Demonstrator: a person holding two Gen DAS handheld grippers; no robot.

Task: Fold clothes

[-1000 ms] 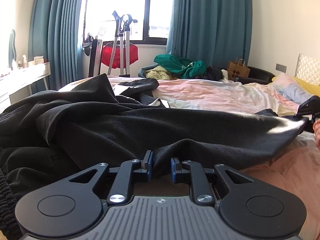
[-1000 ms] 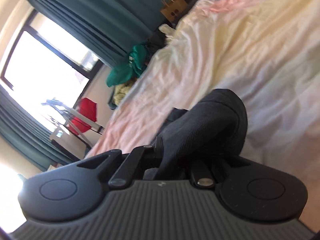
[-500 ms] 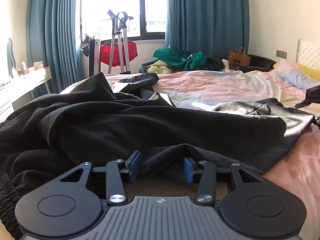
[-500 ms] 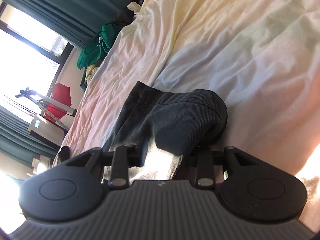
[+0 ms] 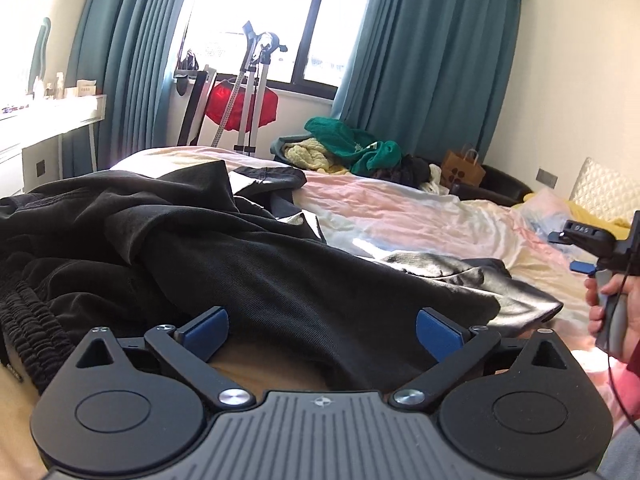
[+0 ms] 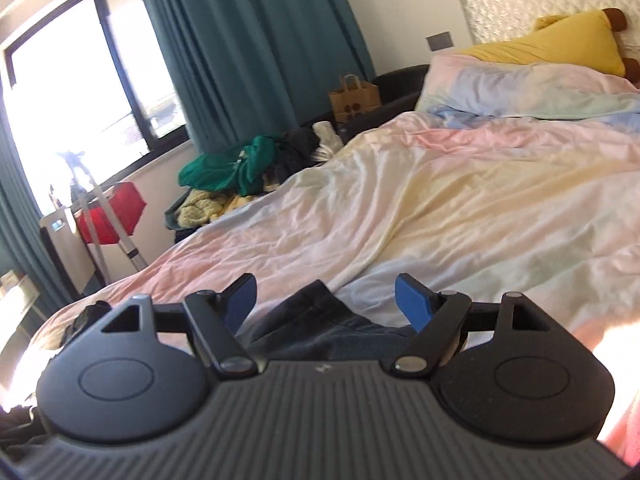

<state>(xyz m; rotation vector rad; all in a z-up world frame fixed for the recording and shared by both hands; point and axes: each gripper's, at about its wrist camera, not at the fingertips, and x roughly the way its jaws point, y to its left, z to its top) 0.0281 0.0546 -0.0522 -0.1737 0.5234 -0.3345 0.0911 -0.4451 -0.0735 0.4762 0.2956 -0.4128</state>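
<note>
A black garment (image 5: 248, 272) lies spread across the near side of the bed, with an elastic waistband (image 5: 28, 328) at the left. My left gripper (image 5: 322, 330) is wide open just above its near edge, holding nothing. My right gripper (image 6: 325, 300) is open too, and the garment's dark end (image 6: 316, 320) lies on the bed below the gap between its fingers. In the left wrist view the right gripper (image 5: 588, 252) shows at the far right, held in a hand, above the garment's far end (image 5: 516, 292).
The bed has a pastel duvet (image 6: 460, 208) with a pillow (image 6: 532, 88) and a yellow plush (image 6: 560, 40) at the head. A pile of clothes (image 5: 344, 152), a paper bag (image 5: 464, 168) and a stand with a red item (image 5: 244, 104) are by the window. A white desk (image 5: 48, 120) is left.
Both grippers opened and let go of the black garment, which now lies on the bed. The right gripper lifted and levelled out; the left drew back slightly.
</note>
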